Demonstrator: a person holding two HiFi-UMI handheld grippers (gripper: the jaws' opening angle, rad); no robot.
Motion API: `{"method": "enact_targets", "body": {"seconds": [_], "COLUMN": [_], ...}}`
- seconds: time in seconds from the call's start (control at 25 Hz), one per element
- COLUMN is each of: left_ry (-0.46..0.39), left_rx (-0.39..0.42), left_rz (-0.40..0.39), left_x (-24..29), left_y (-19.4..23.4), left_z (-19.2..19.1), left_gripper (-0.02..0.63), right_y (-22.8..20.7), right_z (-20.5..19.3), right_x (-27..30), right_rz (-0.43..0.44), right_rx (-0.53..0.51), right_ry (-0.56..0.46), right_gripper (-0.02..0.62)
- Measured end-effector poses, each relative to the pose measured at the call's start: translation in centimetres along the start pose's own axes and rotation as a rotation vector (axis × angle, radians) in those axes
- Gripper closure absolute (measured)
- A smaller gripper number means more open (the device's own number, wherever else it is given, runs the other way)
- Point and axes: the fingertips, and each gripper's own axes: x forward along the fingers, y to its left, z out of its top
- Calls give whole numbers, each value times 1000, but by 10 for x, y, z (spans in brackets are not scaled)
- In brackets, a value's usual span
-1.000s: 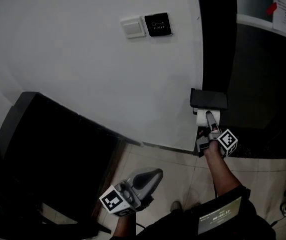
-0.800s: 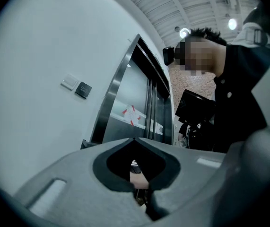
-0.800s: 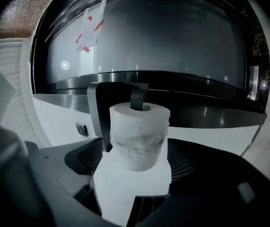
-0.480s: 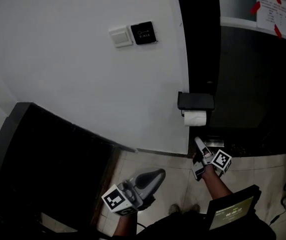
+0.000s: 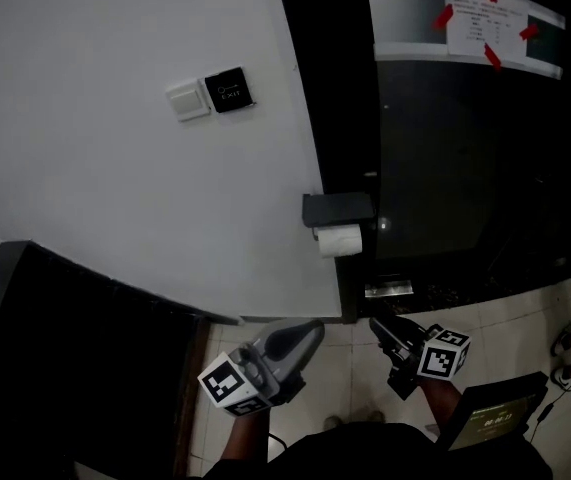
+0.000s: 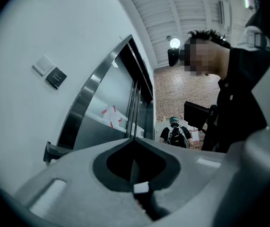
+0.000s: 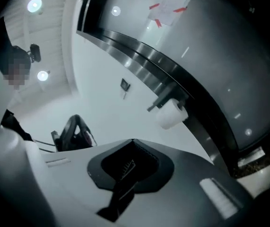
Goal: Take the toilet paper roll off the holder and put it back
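One toilet roll (image 5: 340, 240), one holder (image 5: 337, 209), two grippers (image 5: 310, 330) (image 5: 377, 325)

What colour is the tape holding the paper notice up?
Red: the strips of tape on the white paper notice show best in the head view.

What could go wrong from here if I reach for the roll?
1. The right gripper has just closed on nothing and sits clear of the roll. Reaching in shut would likely knock the roll rather than grip it.
2. The roll hangs close under the holder, beside the dark door; the jaws might catch either.
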Motion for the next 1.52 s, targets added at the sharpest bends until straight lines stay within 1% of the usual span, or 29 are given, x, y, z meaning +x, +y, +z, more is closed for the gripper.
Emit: {"method": "enact_targets", "body": {"seconds": [0.12, 0.2, 0.28, 0.36, 0.44, 0.56, 0.6, 0.68, 0.72, 0.76, 0.88, 0.92, 1.04, 1.08, 1.24, 1.4, 1.52], "left_ry": [-5, -26, -44, -43, -31, 4, 1, -24, -24, -17, -9, -10, -23, -25, -8, 6, 6], "left_rx": [25, 29, 35, 50, 62, 86, 84, 74, 77, 83, 89, 89, 87, 88, 98, 96, 94], "left_rz": [-51, -90, -123, -139, -142, -119, -112, -107, -103, -98, -97, -98, -109, -109, -105, -117, -121], "left_x": [14, 26, 34, 38, 38, 34, 33, 31, 29, 28, 27, 27, 27, 27, 27, 27, 27], "left_y": [-7, -17, -25, -30, -34, -33, -32, -32, -32, -32, -33, -34, -38, -38, -39, -41, -41], "left_z": [0, 9, 16, 15, 12, 5, 5, 11, 12, 11, 11, 11, 16, 17, 15, 10, 9], "left_gripper": [609, 609, 609, 609, 609, 609, 609, 609, 609, 609, 609, 609, 609, 609, 609, 609, 609], "right_y": [48, 81, 115, 144, 159, 174, 170, 146, 137, 137, 171, 171, 140, 135, 125, 113, 125], "right_z": [47, 73, 95, 111, 115, 112, 107, 89, 83, 81, 100, 100, 79, 76, 72, 65, 70], "right_x": [-11, -17, -19, -22, -28, -34, -37, -48, -53, -52, -32, -31, -48, -50, -52, -54, -50], "right_rz": [84, 132, 182, 205, 205, 217, 219, 232, 239, 243, 228, 229, 254, 255, 225, 190, 201], "right_rx": [-148, -291, -464, -612, -682, -700, -701, -696, -690, -684, -682, -685, -694, -693, -664, -620, -619], "right_ry": [-75, -115, -146, -171, -192, -224, -227, -236, -241, -239, -215, -213, -231, -234, -218, -208, -229], "right_gripper": [594, 594, 594, 594, 594, 594, 594, 594, 594, 594, 594, 594, 594, 594, 594, 594, 594]}}
